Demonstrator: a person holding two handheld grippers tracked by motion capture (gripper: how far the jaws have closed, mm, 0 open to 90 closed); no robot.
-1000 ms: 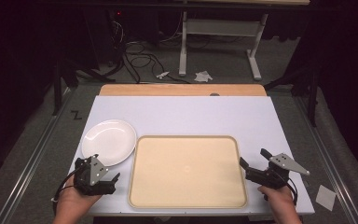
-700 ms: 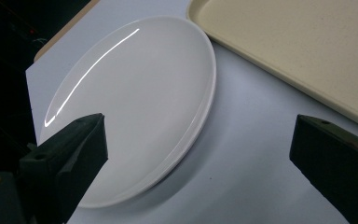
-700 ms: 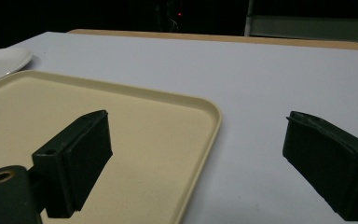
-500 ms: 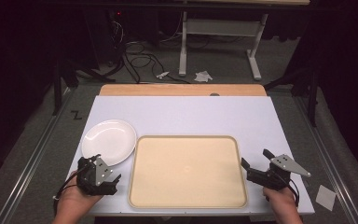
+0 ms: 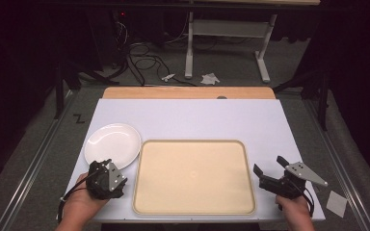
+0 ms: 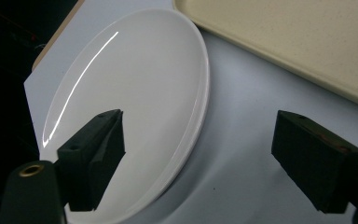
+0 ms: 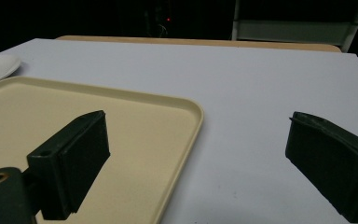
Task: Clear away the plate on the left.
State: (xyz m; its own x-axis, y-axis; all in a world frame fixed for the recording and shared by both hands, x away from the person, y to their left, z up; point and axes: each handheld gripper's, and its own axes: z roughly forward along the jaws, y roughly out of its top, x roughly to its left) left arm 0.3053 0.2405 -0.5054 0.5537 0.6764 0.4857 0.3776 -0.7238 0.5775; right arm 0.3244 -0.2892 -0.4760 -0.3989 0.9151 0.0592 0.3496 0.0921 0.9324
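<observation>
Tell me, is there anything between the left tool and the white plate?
Nothing visible. The left tool already straddles the near rim of the white plate, one jaw over the plate, the other over bare table. Its jaws have just been closing but are not yet pressing on the rim.

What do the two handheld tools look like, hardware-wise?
Both are black. The left tool and right tool each carry a grey three-cornered plate on top and trail a dark cable by the wrist. Jaws are blocky black pads; a brass-coloured ring sits at the lower left of each gripper view. No sleeves visible.
</observation>
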